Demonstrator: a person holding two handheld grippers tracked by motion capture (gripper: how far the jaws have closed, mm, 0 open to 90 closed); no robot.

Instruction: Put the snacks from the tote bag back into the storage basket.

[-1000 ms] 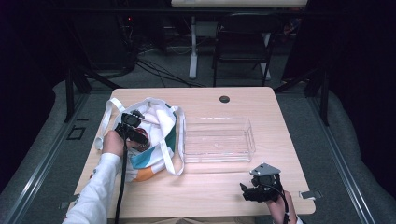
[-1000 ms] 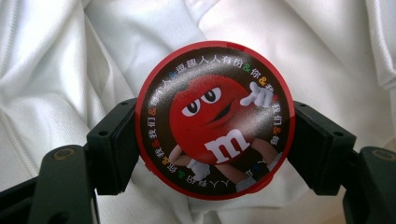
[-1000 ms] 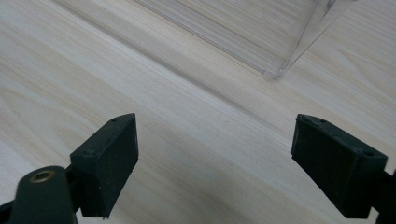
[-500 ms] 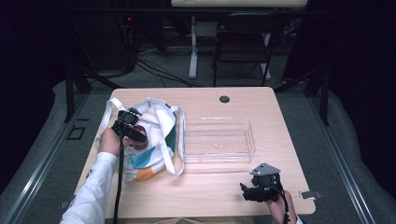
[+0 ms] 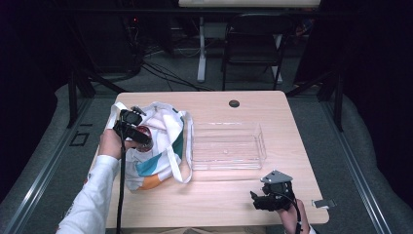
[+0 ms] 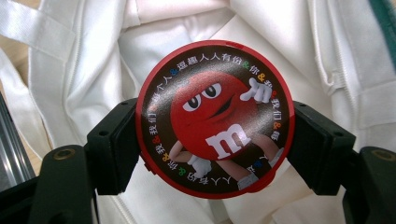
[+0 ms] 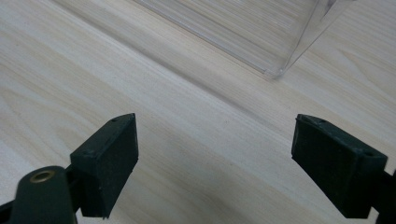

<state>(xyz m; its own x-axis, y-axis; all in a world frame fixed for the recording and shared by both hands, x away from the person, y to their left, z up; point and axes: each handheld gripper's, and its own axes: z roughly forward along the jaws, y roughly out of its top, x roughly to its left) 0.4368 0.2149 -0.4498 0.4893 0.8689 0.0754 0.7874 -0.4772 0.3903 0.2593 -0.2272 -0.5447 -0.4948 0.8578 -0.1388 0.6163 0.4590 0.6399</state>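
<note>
Two grippers are at work on the wooden table [image 5: 219, 204]. Nearest the person, the right gripper [image 5: 265, 201] rests low at the table's front right corner with its jaws spread wide and nothing between them; its own view looks across bare wood to a corner of the clear plastic tray [image 7: 285, 42].

Farther in, on the left side, the left gripper [image 6: 212, 144] has its jaws clamped on a round red candy tin [image 6: 215, 116], one pad on each side of the rim. The lid, printed with a red cartoon character, faces the camera. The tin is held above the open mouth of the white tote bag [image 5: 156, 141], whose soft folds lie behind it.

The tin looks rigid and probably light, so it should keep its shape under the pads. Its smooth, curved rim seems the weak point: a grip off the widest line could let it twist or squirt out. Holding across the full diameter, as now, looks like the sound choice.

Beyond the bag's right side, the tray [image 5: 226, 146] sits empty at mid-table, well apart from the tin. A small dark disc [image 5: 234, 103] lies near the far edge.
</note>
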